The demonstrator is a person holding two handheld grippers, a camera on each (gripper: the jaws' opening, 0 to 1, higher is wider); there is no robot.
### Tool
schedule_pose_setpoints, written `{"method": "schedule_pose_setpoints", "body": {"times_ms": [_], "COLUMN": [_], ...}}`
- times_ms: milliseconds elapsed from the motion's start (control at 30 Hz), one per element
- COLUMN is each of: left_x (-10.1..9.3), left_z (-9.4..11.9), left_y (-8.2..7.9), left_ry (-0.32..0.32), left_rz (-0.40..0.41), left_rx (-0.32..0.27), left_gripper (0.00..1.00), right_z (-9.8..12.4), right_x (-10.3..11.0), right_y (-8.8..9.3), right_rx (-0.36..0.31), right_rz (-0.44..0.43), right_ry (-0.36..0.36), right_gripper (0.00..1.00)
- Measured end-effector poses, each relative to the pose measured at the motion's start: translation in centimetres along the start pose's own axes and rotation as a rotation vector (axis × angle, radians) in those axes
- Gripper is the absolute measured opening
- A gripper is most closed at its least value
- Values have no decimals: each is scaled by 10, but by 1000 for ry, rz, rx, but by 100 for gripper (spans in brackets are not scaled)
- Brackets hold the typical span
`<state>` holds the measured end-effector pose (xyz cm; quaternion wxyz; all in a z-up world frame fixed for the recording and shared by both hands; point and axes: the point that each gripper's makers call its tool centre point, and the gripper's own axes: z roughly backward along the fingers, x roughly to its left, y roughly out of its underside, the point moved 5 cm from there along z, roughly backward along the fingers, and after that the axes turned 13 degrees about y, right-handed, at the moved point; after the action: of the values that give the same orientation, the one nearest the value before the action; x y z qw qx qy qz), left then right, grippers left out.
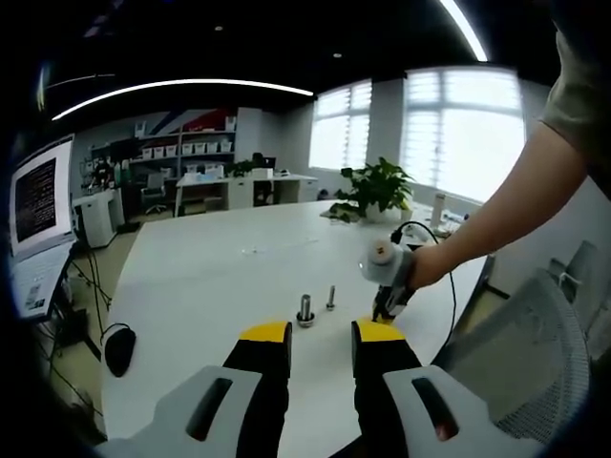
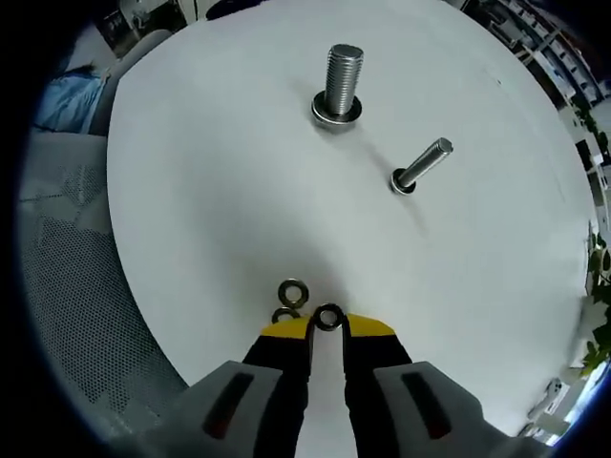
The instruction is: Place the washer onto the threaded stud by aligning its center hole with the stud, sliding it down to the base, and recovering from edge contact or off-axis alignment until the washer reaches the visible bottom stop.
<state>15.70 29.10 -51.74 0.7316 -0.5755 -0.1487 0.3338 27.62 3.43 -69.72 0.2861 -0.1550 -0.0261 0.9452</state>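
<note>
On the white table (image 2: 210,191) stand two threaded studs. The thick stud (image 2: 342,81) has a washer around its base (image 2: 336,116); the thin stud (image 2: 422,164) stands to its right. My right gripper (image 2: 327,329) is shut on a small dark washer (image 2: 327,317) pinched at its yellow tips, low over the table. A brass-coloured loose washer (image 2: 291,291) lies just left of the tips. My left gripper (image 1: 321,334) is open and holds nothing. Beyond it are the thick stud (image 1: 305,310) and the thin stud (image 1: 330,298), with the right gripper (image 1: 389,305) held in a person's hand.
A laptop (image 1: 38,205) and a mouse (image 1: 119,348) sit at the table's left side. A potted plant (image 1: 377,186) stands at the far end. A mesh chair (image 1: 535,353) stands close to the table's near edge (image 2: 143,315).
</note>
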Motion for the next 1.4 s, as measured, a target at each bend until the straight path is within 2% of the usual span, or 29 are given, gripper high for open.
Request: {"method": "schedule_pose_setpoints", "body": {"times_ms": [333,567,800,1200,1333,1400], "left_x": [0,0,0,-1,-1,-2], "left_z": [0,0,0,-1,-1,0], "left_y": [0,-1,-1,-2,-2,-2], "left_ry": [5,5,6,13,14,16], "left_rz": [4,5,1,1,1,1], "left_rx": [-1,-4,-3,-10,-10,-13], "left_gripper": [22,22,22,22,22,22], "right_z": [0,1,1,22,29,36], "right_x": [0,0,-6,-18,-23,-29], "right_y": [2,1,5,-12,-22,-32], "right_rx": [-9,-10,-8,-86,-112,-145], "right_rz": [-38,-29,-138,-187,-175,-169], "right_ry": [12,24,14,18,28,42], "right_gripper": [14,14,13,13,13,13]}}
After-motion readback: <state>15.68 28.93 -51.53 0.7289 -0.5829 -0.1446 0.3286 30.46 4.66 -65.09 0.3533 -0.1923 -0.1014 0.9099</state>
